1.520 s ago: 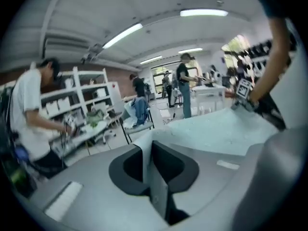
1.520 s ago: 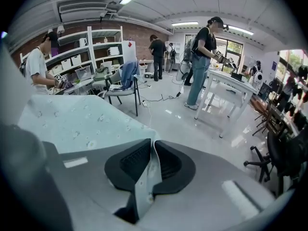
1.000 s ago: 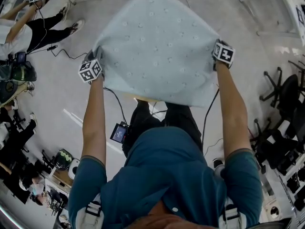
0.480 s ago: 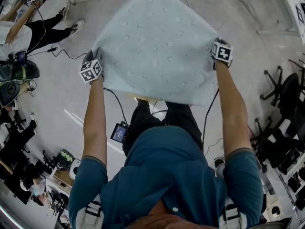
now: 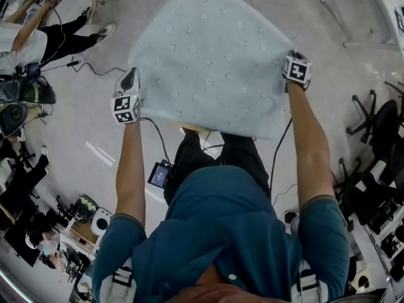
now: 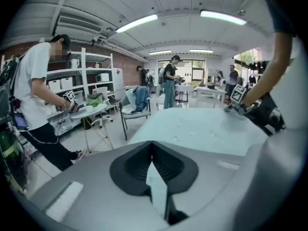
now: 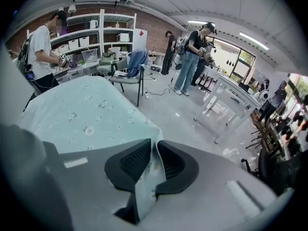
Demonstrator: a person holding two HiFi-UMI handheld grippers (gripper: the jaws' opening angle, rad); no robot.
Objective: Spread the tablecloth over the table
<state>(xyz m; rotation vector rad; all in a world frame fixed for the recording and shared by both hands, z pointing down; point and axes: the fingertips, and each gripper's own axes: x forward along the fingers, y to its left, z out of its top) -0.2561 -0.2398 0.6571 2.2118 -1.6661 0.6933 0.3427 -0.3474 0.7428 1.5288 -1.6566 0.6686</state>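
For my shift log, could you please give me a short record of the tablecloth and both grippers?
Cloth: pale blue flower-print tablecloth, spread flat ahead of the person
Left gripper: shut on the tablecloth's left side
Right gripper: shut on the tablecloth's right side
Near edge: hangs down between the grippers

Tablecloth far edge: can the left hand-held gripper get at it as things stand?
Probably not: the left hand-held gripper is shut on a near corner of the tablecloth, with that arm outstretched.
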